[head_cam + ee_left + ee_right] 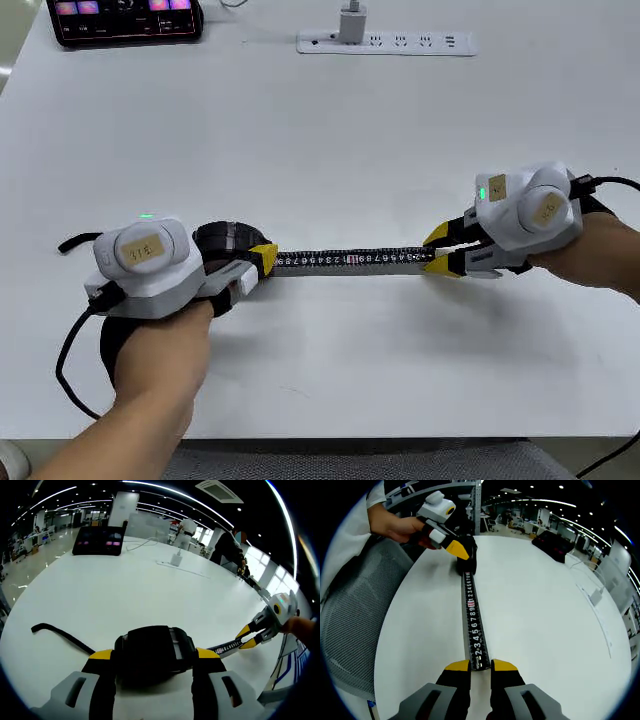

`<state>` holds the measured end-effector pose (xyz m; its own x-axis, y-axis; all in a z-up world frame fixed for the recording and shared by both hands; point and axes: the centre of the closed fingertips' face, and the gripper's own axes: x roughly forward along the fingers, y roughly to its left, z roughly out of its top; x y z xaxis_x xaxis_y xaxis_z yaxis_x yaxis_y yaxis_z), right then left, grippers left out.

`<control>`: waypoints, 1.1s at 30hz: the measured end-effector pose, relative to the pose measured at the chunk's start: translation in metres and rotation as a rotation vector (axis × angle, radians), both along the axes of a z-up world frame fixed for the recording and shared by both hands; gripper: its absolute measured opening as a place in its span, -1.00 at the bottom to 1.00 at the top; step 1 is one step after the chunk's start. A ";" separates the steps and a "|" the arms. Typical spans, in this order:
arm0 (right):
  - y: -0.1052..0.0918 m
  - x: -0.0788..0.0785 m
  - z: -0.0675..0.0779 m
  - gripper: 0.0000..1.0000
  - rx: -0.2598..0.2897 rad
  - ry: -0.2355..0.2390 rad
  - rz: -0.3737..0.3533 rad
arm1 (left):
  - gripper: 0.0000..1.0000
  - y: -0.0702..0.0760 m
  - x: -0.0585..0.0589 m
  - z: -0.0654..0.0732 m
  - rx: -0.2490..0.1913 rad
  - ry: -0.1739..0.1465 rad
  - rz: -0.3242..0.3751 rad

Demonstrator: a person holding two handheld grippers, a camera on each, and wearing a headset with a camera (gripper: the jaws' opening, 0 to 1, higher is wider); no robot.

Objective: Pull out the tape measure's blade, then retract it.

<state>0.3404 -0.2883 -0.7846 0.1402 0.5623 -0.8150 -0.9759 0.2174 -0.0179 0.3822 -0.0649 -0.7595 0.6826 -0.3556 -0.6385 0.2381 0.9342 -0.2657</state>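
While out (case (152, 650) clamped), blade (350, 258) straight.

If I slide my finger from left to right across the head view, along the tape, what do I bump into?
Black strap → left gripper, shut on the tape measure case → blade → right gripper.
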 end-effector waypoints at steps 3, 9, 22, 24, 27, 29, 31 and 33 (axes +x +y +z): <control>0.004 0.001 0.000 -0.79 0.005 -0.002 0.003 | 0.13 0.001 0.000 0.000 -0.006 0.000 0.002; 0.012 0.003 0.000 -0.79 0.015 -0.006 0.012 | 0.13 0.001 0.001 -0.001 -0.014 0.000 0.001; 0.034 0.008 0.001 -0.79 0.030 -0.010 0.033 | 0.13 0.001 0.000 -0.001 -0.027 0.001 0.002; 0.036 0.009 0.001 -0.79 0.035 -0.010 0.032 | 0.13 0.002 0.000 -0.001 -0.030 0.002 0.002; 0.040 0.009 0.001 -0.79 0.038 -0.009 0.033 | 0.13 0.002 0.000 -0.001 -0.032 0.002 0.002; 0.042 0.009 0.001 -0.79 0.040 -0.009 0.035 | 0.13 0.002 0.000 -0.001 -0.033 0.002 0.002; 0.044 0.009 0.001 -0.79 0.042 -0.008 0.036 | 0.13 0.002 0.000 -0.001 -0.034 0.003 0.002; 0.046 0.009 0.001 -0.79 0.043 -0.007 0.038 | 0.13 0.002 0.000 -0.001 -0.035 0.003 0.002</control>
<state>0.3494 -0.2426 -0.7839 0.1238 0.6018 -0.7890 -0.9833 0.1813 -0.0160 0.3820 -0.0632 -0.7606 0.6816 -0.3760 -0.6277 0.2353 0.9250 -0.2984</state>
